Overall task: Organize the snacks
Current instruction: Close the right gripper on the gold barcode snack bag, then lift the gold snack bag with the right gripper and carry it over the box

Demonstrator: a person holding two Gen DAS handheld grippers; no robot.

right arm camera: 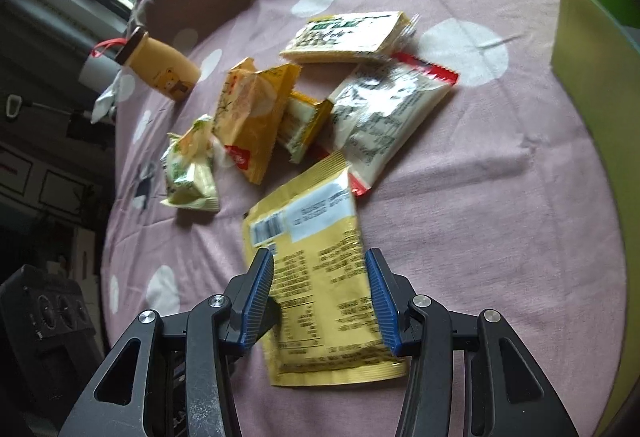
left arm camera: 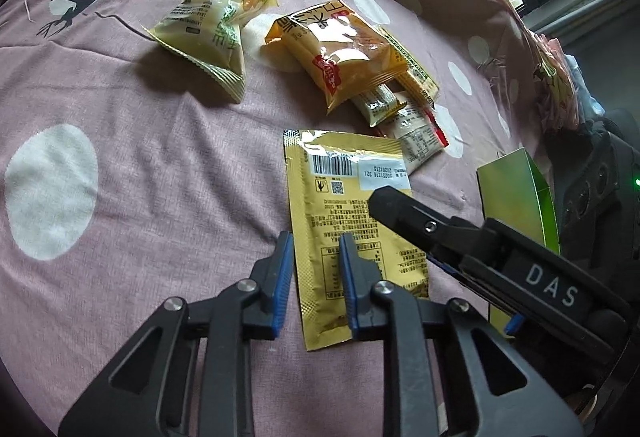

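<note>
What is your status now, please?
Left gripper shut at gold packet edge. Right gripper open over it. Green box close beside.

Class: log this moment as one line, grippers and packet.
left gripper shut over left edge of flat gold foil snack packet | right gripper open, straddling it | packet on pink spotted bedsheet

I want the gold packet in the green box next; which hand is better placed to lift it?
Right, probably: the right gripper stands open over the gold packet, with the green box on its side. The left gripper is shut at the packet's edge.
</note>
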